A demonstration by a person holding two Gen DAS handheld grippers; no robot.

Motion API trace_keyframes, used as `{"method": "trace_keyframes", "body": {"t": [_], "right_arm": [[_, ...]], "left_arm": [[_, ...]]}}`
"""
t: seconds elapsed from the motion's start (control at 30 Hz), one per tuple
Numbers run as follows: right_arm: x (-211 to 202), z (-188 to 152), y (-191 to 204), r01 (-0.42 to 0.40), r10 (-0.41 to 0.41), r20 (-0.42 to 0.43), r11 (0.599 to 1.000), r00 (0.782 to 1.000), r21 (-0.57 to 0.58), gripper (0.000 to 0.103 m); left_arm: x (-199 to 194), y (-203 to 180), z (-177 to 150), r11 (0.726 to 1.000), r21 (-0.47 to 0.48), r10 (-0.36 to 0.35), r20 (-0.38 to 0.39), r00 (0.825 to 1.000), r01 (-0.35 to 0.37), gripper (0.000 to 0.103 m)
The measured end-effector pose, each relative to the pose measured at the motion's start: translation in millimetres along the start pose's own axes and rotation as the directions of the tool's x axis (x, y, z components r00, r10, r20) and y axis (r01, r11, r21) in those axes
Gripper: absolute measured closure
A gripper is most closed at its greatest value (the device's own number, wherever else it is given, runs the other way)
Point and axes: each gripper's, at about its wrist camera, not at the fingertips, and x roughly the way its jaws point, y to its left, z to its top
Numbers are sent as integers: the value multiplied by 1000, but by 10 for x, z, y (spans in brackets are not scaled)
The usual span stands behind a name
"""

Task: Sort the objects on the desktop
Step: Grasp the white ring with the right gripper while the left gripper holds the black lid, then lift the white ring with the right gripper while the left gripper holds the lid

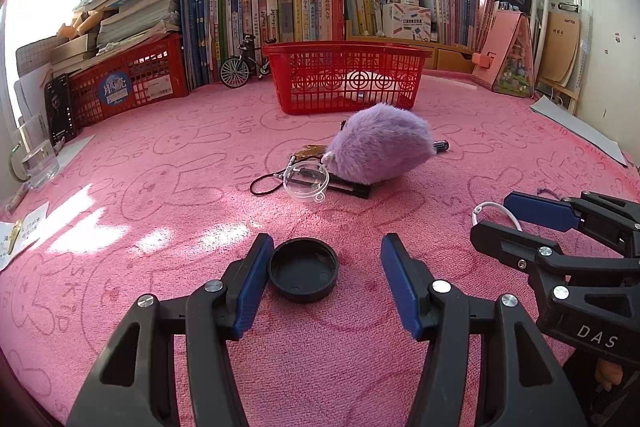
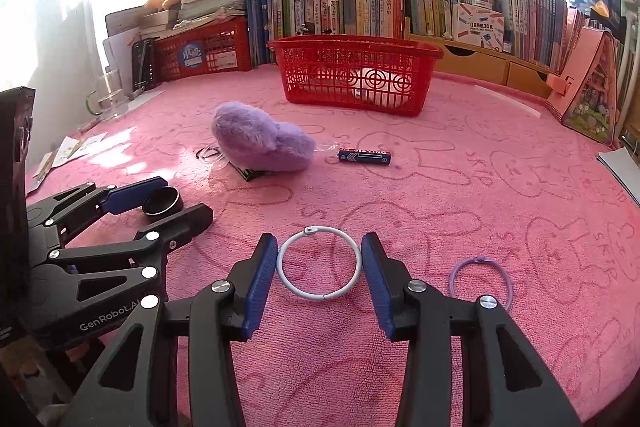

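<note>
Plainly, the largest thing in play is the red basket [image 2: 356,75], standing well back on the pink cloth [image 2: 460,187] with something pale already showing through its lattice, and it looks like the sorting bin; any carry to it has to pass the purple plush [image 2: 262,139] lying between, which sits partly on a black strip and beside a clear round case [image 1: 306,181], so a low sweep could drag that heap along. The battery [image 2: 364,155] lies loose just beside the plush and would roll if nudged. Nearer, the left gripper [image 1: 324,263] stands with its jaws wide apart around the black lid [image 1: 303,269]; the lid touches the left pad only, so I judge that closing would shove it sideways across the nap before the right pad arrives, or tip its shallow rim up and out. The right gripper [image 2: 320,263] is likewise unclosed, its pads flanking the white binder ring [image 2: 319,263], nearly touching on both sides. That ring is thin and lies flat, so the pads may ride over it, or squeeze it till it springs away. The lilac hair tie [image 2: 480,279] just beside could snag.
</note>
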Motion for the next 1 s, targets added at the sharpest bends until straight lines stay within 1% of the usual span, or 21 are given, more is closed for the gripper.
{"method": "trace_keyframes", "body": {"t": [0.3, 0.4, 0.47, 0.5, 0.57, 0.63, 0.67, 0.8, 0.9, 1.0], "right_arm": [[7, 11, 121, -27, 28, 10, 999, 1000, -23, 59], [9, 16, 131, -23, 23, 3, 1000, 1000, -19, 59], [-12, 30, 134, -18, 18, -2, 1000, 1000, -16, 59], [-21, 38, 143, -16, 16, -2, 1000, 1000, -17, 59], [-18, 46, 174, 5, -5, -3, 1000, 1000, -21, 59], [10, 46, 200, 15, -15, -21, 1000, 1000, -8, 59], [21, 45, 210, 20, -20, -32, 1000, 999, 5, 59], [42, 86, 265, 80, -78, -76, 997, 994, 22, 59], [38, 146, 334, 144, -144, -99, 990, 985, -8, 59], [52, 182, 392, 200, -203, -120, 979, 972, -35, 59]], "left_arm": [[0, 14, -1, 1000, -5, -2, 5, 1000, 2, 48], [10, -3, 3, 1000, 1, 10, 1, 1000, -10, 48], [12, -9, 3, 1000, 1, 11, 5, 1000, -11, 50], [10, -9, -3, 1000, -1, 14, 9, 1000, -14, 53], [7, -6, -18, 1000, -7, 28, 21, 999, -28, 60], [6, -3, -28, 999, -15, 47, 30, 998, -47, 69], [6, 0, -31, 998, -19, 57, 34, 998, -56, 71], [2, 47, -27, 997, -55, 63, 32, 998, -61, 71], [-6, 61, -35, 995, -65, 75, 34, 997, -72, 71], [-8, 51, -43, 995, -57, 78, 33, 996, -76, 71]]}}
